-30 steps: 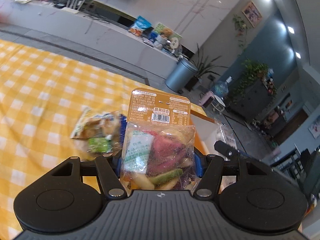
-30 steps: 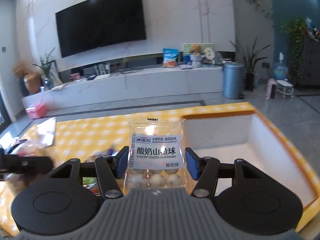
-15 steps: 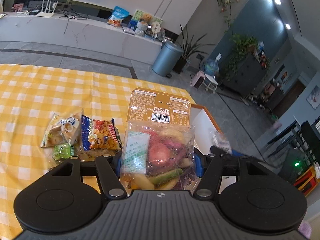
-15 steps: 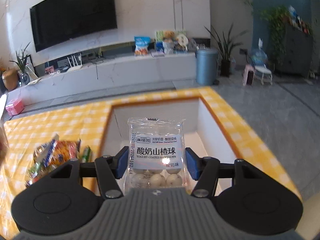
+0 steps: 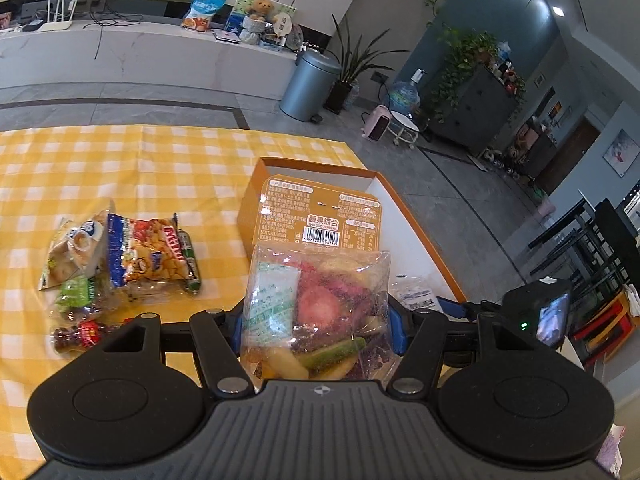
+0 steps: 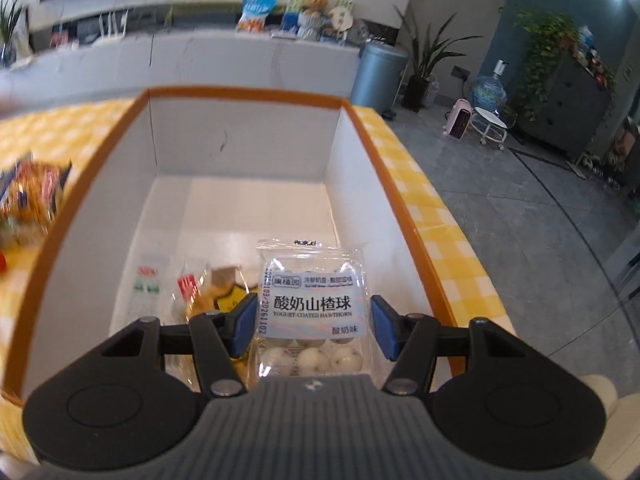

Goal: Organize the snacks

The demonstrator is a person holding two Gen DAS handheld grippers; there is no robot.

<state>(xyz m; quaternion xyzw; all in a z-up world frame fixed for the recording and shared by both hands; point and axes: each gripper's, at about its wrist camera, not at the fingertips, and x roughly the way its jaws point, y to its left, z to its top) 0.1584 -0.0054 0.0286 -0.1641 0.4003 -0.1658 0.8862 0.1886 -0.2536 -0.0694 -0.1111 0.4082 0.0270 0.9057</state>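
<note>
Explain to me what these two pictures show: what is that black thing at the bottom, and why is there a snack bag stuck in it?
No robot here: a person carries a two-finger grabber in each hand, and a small camera on each looks out along its fingers. The black shape at the bottom is the grabber's body.

In the left view, the left gripper is shut on a bag of dried fruit and vegetable chips. Beyond it lie a yellow checked tablecloth, a pile of loose snacks and an orange-rimmed box.

In the right view, the right gripper is shut on a packet of yogurt-coated hawthorn balls, held over the box, where a few snacks already lie.
</note>
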